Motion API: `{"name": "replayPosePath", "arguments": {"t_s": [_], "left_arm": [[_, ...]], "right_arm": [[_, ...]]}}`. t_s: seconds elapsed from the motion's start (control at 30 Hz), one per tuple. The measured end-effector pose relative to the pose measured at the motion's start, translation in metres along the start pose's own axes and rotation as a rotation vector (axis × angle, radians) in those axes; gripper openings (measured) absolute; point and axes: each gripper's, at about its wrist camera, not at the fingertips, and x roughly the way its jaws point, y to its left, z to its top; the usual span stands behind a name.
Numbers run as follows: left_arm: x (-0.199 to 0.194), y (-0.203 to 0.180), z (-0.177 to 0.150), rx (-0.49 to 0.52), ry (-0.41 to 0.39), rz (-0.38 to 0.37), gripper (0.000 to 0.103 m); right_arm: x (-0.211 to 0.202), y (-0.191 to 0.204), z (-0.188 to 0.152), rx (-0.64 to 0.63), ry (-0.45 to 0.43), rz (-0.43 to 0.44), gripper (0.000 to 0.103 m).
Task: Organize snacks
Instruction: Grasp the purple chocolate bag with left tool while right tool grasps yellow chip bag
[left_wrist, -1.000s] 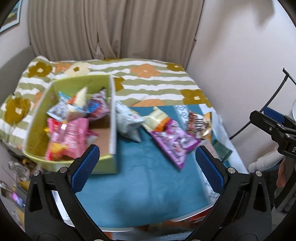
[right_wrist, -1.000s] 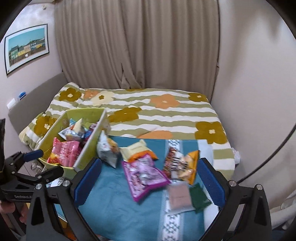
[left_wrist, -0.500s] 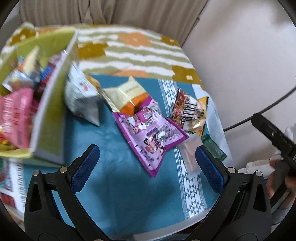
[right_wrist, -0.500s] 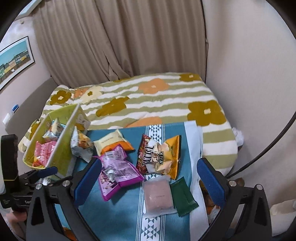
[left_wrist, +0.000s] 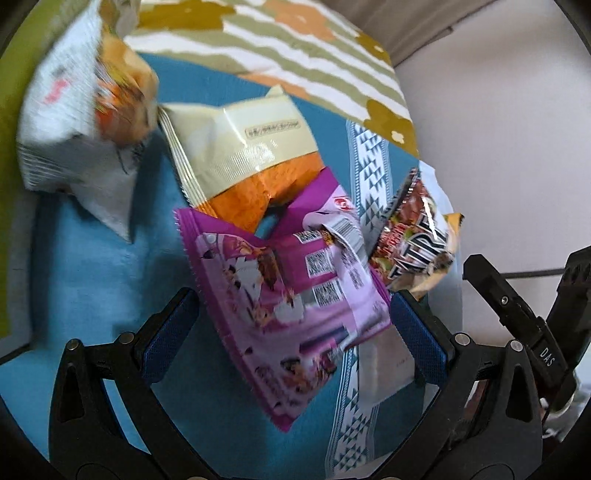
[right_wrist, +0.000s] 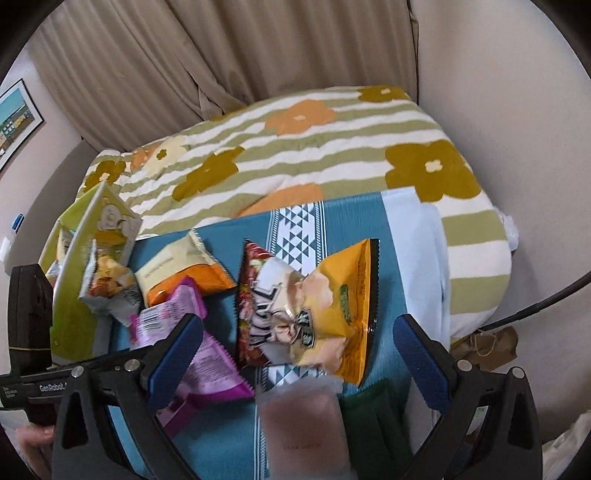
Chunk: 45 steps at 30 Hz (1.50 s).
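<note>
Snack packets lie scattered on a teal cloth (left_wrist: 92, 280) with a white patterned band, spread over a table that stands against a bed with a striped, flowered quilt (right_wrist: 314, 147). Left claw (left_wrist: 291, 328) hovers low over the purple packet (left_wrist: 288, 288), its two blue-padded fingers spread wide apart, one on each side of the packet, holding nothing. The purple packet lies flat on the cloth, its upper edge overlapping the cream and orange packet (left_wrist: 243, 147) behind it. To the left, a white and orange packet (left_wrist: 81, 122) leans against the green box (right_wrist: 70, 306) at the cloth's left edge; it looks blurred in the left wrist view. To the right of the purple packet sits a red and black packet (left_wrist: 417, 236), touching a yellow packet (right_wrist: 343, 295) beside it.

Right claw (right_wrist: 299, 354) hangs over the near right part of the cloth, fingers also wide apart and empty. Between them, near the camera, lie a pale pink translucent packet (right_wrist: 303, 424) and a dark green packet (right_wrist: 373, 421), side by side and both blurred. Through the right wrist view, the green box shows more packets inside, though they are too small to tell apart. Beige curtains (right_wrist: 258, 55) hang behind the bed, and a framed picture (right_wrist: 14, 118) is on the left wall.
</note>
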Motion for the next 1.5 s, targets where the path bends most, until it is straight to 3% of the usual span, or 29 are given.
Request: {"name": "replayPosePath", "arguments": {"t_s": [0.1,0.23,0.53,1.13,1.37,1.5], "left_arm": [[0.013,0.001,0.001,-0.013,0.033,0.003,0.101],[0.021,0.000,-0.001,-0.006,0.062,-0.008,0.088],[0.019,-0.007,-0.002,0.039,0.069,-0.006,0.077],[0.019,-0.004,-0.005,0.042,0.051,0.011,0.076],[0.016,-0.005,-0.009,0.035,0.030,0.021,0.076],[0.010,-0.008,-0.012,0.045,0.011,0.019,0.076]], "right_arm": [[0.013,-0.005,0.002,0.013,0.025,0.015,0.103],[0.026,-0.010,0.005,0.016,0.048,0.032,0.103],[0.047,-0.018,0.007,0.037,0.088,0.053,0.103],[0.078,-0.012,0.004,0.001,0.153,0.109,0.102],[0.076,-0.008,0.001,-0.020,0.138,0.153,0.075],[0.064,0.000,0.001,-0.052,0.107,0.134,0.071]]}}
